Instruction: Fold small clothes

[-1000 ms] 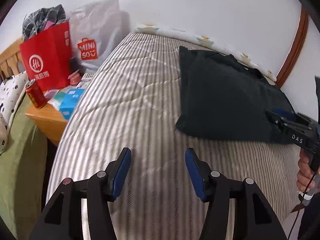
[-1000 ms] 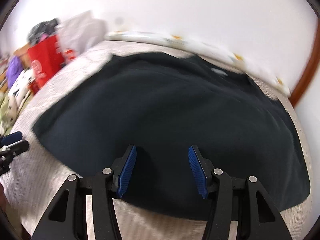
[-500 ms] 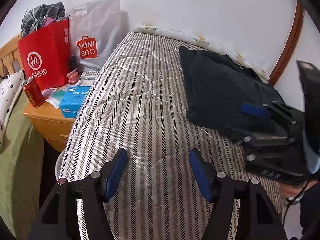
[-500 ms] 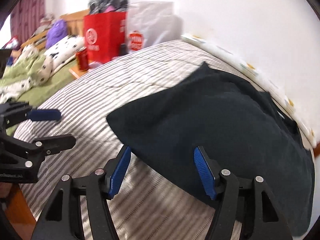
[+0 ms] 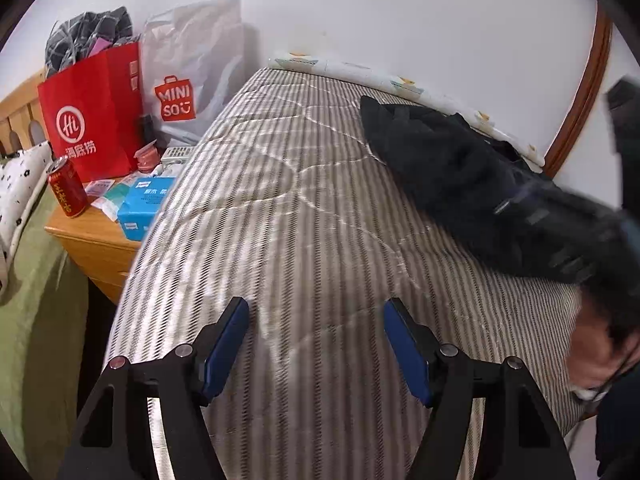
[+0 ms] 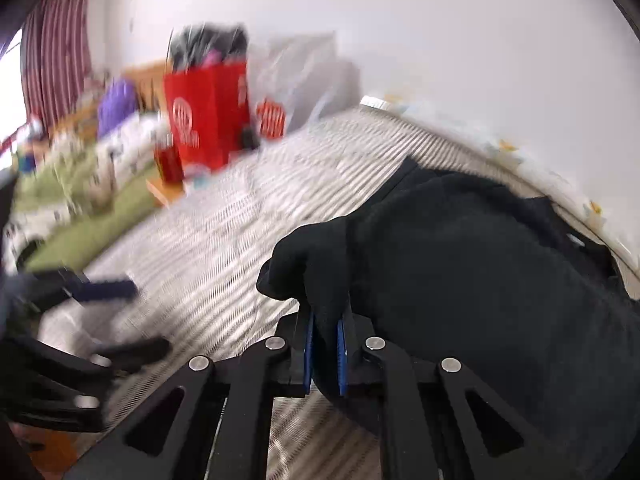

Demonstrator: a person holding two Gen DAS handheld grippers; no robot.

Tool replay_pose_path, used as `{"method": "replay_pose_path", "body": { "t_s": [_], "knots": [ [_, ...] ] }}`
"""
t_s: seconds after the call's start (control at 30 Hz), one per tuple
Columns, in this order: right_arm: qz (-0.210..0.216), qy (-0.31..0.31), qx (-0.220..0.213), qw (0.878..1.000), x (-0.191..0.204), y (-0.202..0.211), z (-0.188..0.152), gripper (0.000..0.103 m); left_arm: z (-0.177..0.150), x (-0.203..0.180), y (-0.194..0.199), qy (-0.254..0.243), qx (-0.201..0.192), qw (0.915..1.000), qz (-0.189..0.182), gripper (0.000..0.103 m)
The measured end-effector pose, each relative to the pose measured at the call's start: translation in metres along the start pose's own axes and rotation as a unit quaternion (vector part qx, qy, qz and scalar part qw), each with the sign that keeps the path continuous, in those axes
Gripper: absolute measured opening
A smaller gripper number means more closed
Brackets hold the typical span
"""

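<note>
Nearest, right tool (image 6: 325, 354) clamped on bunched near-left corner of black garment (image 6: 480, 280); left tool (image 5: 316, 344) empty, jaws opening over bare striped mattress (image 5: 280, 220); step judged: corner picked up, fold starting; next likely carry corner across cloth, left tool pinning or taking another edge; garment lies along far right bed side, long axis running near-right to far-left by wall.

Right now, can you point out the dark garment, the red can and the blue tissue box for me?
dark garment (image 6: 480, 264), right wrist view, middle of the cloth.
red can (image 5: 67, 187), left wrist view, side of the can.
blue tissue box (image 5: 146, 204), left wrist view, its top face.
</note>
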State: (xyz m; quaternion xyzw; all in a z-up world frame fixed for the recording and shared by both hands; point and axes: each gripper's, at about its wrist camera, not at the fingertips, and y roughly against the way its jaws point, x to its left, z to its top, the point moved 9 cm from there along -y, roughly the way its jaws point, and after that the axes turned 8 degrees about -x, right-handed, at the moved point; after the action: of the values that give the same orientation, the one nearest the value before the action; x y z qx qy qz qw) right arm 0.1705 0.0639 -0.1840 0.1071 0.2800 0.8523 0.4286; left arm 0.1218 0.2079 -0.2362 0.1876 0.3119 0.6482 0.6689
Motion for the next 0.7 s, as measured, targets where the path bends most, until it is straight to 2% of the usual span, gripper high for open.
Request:
{"method": "replay_pose_path", "body": {
  "t_s": [0.07, 0.2, 0.4, 0.57, 0.7],
  "knots": [
    [-0.002, -0.026, -0.036, 0.999, -0.021, 0.026, 0.014, 0.008, 0.002, -0.011, -0.004, -0.001, 0.005, 0.9999, -0.01, 0.068],
    [-0.016, -0.076, -0.076, 0.994, -0.071, 0.066, 0.026, 0.008, 0.011, -0.039, -0.012, -0.002, 0.007, 0.9997, -0.021, 0.068],
    [-0.055, -0.143, -0.12, 0.981, -0.161, 0.126, 0.017, 0.007, 0.022, -0.095, -0.024, -0.008, 0.003, 0.9986, -0.053, 0.068],
    [-0.09, -0.193, -0.123, 0.969, -0.225, 0.163, -0.02, 0.007, 0.03, -0.15, -0.032, -0.026, 0.005, 0.9951, -0.095, 0.068],
    [-0.125, -0.214, -0.102, 0.963, -0.259, 0.178, -0.064, 0.007, 0.032, -0.184, -0.032, -0.036, -0.004, 0.9892, -0.142, 0.068]
  ]
}}
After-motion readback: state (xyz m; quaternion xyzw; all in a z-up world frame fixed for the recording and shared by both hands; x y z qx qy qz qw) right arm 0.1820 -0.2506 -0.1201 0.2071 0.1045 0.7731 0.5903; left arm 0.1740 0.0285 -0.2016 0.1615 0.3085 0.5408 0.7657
